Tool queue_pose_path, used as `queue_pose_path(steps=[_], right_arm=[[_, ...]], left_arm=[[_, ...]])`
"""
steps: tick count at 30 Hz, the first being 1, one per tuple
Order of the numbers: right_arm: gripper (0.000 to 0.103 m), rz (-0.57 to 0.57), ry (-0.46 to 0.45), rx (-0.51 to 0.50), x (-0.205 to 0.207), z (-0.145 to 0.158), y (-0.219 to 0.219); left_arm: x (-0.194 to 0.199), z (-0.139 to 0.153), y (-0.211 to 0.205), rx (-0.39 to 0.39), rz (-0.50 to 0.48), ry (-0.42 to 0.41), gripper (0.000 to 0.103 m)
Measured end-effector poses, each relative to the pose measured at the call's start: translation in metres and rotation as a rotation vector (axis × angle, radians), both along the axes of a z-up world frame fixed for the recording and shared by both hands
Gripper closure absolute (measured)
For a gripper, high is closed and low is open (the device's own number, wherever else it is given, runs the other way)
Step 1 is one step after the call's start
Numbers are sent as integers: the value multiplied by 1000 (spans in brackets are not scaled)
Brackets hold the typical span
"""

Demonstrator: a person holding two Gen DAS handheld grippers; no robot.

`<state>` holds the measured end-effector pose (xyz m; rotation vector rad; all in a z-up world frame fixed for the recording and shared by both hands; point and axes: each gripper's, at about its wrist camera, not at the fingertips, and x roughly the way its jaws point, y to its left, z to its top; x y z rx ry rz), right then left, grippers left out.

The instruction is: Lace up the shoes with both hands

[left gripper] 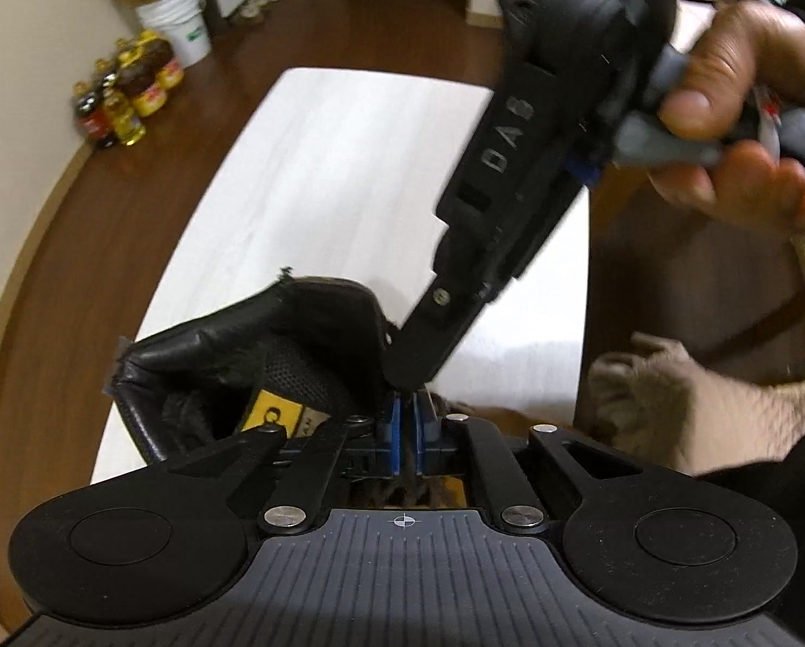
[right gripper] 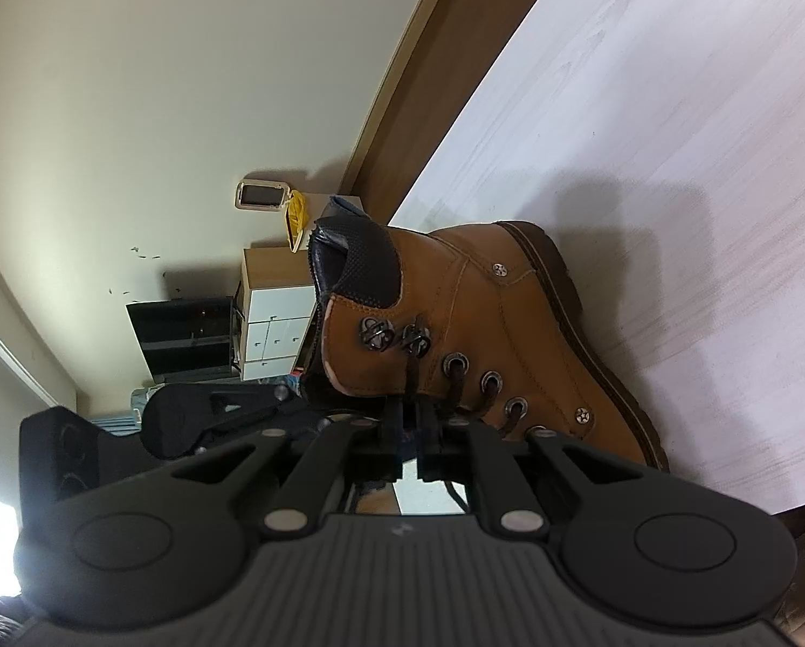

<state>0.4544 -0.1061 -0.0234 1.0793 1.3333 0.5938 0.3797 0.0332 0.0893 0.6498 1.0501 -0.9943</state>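
A tan leather boot (right gripper: 456, 312) with a black padded collar (left gripper: 251, 345) lies on the white table (right gripper: 672, 162). Its dark brown lace (right gripper: 412, 377) drops from the upper hooks into the gap between my right gripper's (right gripper: 410, 426) fingers, which stand slightly apart without pressing on it. In the left wrist view, my left gripper (left gripper: 407, 426) points steeply down beside the collar, its blue pads (left gripper: 394, 426) closed on a dark strand of the lace. The right gripper (left gripper: 413, 372) reaches in from the upper right, its tip just above the left pads.
A person's hand (left gripper: 736, 81) holds the right gripper's handle. A sock-clad foot (left gripper: 645, 393) rests at the table's right edge. Oil bottles (left gripper: 127, 91) and a white bucket (left gripper: 181, 16) stand on the dark wood floor. A white cabinet (right gripper: 273, 323) stands by the wall.
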Motion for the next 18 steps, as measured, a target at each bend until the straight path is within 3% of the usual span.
queue_pose_path(steps=[6, 12, 18], right_arm=[[89, -74, -20, 12, -10, 7, -19], [86, -212, -51, -44, -10, 11, -39], [84, -163, -2, 114, 21, -23, -40]], left_arm=[[3, 1, 6, -38, 56, 3, 98], [1, -1, 13, -87, 61, -14, 98], [-2, 0, 11, -74, 158, -3, 98]])
